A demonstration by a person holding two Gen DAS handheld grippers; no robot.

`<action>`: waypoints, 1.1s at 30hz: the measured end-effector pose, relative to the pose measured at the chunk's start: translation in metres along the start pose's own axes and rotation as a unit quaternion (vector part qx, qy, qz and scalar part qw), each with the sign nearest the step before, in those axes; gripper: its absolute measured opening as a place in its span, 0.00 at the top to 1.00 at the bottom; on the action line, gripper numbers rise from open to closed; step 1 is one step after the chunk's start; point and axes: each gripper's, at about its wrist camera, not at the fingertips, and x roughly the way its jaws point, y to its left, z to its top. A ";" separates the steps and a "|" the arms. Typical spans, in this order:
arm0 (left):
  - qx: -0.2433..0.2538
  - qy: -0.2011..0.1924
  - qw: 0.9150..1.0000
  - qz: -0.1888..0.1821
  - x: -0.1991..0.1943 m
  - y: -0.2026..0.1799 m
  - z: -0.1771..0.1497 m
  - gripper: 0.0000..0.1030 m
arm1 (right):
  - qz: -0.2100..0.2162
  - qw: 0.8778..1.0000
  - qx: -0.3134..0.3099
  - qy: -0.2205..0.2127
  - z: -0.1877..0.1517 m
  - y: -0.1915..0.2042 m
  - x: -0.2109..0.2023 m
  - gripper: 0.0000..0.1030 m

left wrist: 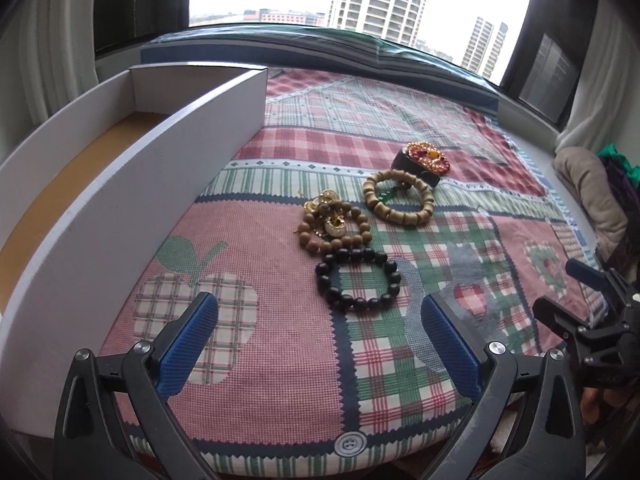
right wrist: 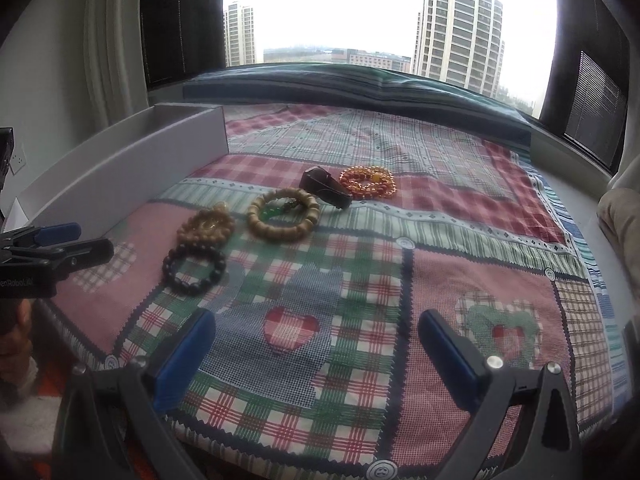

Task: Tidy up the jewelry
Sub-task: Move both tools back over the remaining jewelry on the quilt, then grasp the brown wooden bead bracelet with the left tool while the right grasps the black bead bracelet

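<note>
Grippers: left gripper (left wrist: pixel 320 316) sits low over the near edge of the cloth, its two blue fingers (left wrist: pixel 188 344) spread wide with nothing between them. The right gripper (right wrist: pixel 316 336) is the same, wide and empty, and it hangs over the near part of the cloth too.
Cloth: a patchwork cloth (left wrist: pixel 280 360) with checks, hearts and an apple covers the flat top where everything lies.
Black bracelet: the black bead bracelet (left wrist: pixel 357 279) is the nearest jewel, lying flat just past the left gripper's tips.
Brown bracelet: the small brown bead bracelet (left wrist: pixel 334 224) touches the far side of the black one, with some gold bits (left wrist: pixel 328 216) piled inside it.
Tan bracelet: the big tan bead bracelet (left wrist: pixel 398 196) lies just to the right and a little farther, with a green piece (left wrist: pixel 386 195) in its ring.
Dark thing: a small dark block (right wrist: pixel 326 188) lies just past the tan bracelet. What it is cannot be told.
Orange beads: a coil of orange beads (right wrist: pixel 367 182) lies beside the dark block, farthest of all the jewels.
Box: a long white box (left wrist: pixel 132 200) stands on the left side of the cloth, open on top, with a brown floor (left wrist: pixel 80 172) and no jewels seen in it.
Window: tall buildings (right wrist: pixel 460 24) show far off through the window.
</note>
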 end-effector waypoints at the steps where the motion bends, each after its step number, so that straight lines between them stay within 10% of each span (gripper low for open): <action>1: -0.003 0.004 1.000 -0.001 0.002 0.001 0.000 0.02 | 0.002 1.000 0.002 0.005 -0.001 0.000 0.003 0.00; 19: 0.032 0.024 0.999 0.017 0.060 0.021 0.052 0.04 | 0.024 0.999 0.027 0.027 -0.012 -0.005 0.013 0.00; 29: 0.081 0.070 0.994 0.014 0.129 0.010 0.056 0.33 | 0.028 0.999 0.025 0.028 -0.014 -0.002 0.011 0.00; 33: 0.102 0.063 0.993 0.016 0.133 0.002 0.054 0.72 | 0.029 0.999 0.030 0.029 -0.014 -0.005 0.010 0.00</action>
